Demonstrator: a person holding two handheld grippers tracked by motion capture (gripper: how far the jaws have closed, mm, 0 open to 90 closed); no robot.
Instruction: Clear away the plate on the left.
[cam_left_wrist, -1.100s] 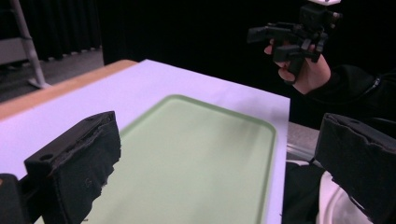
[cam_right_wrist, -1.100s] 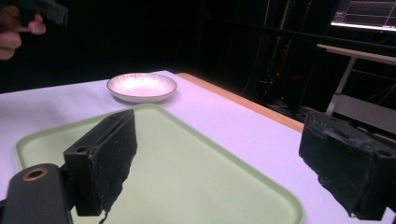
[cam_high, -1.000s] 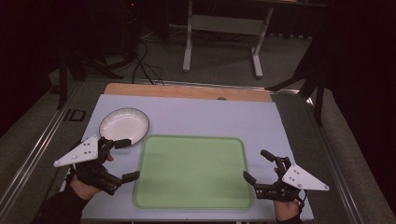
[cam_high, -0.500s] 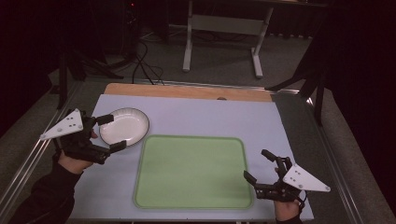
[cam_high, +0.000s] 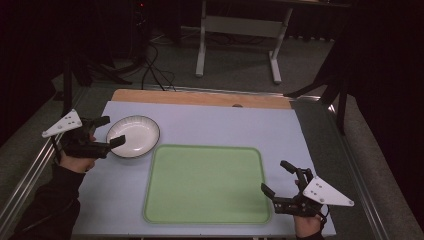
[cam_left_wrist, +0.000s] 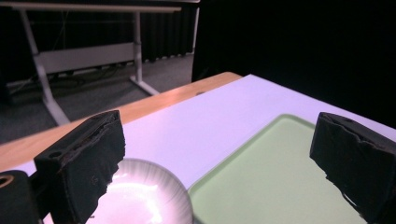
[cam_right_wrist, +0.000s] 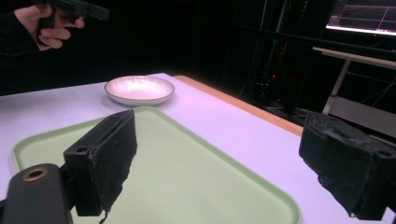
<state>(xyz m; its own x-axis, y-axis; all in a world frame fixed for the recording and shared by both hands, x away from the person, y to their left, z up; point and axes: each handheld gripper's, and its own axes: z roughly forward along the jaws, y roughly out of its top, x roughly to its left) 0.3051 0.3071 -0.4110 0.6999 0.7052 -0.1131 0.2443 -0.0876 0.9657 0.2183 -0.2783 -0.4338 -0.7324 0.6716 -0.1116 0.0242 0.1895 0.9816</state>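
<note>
My left gripper (cam_high: 106, 132) sits with its jaws spread wide at the near-left rim of the white plate (cam_high: 134, 135), one jaw reaching over the rim, nothing held. My right gripper (cam_high: 279, 179) is wide open too and empty, low at the tray's (cam_high: 205, 184) near right corner, well apart from the plate. The plate rests on the table (cam_high: 210, 122) just off the tray's far left corner. I judge the risk is a glancing grip: closing on the sloped, shiny rim may skid the plate into the tray edge or tip it. Compared with a second ago, my left gripper has moved from beside the tray up to the plate; my right has barely shifted.
</note>
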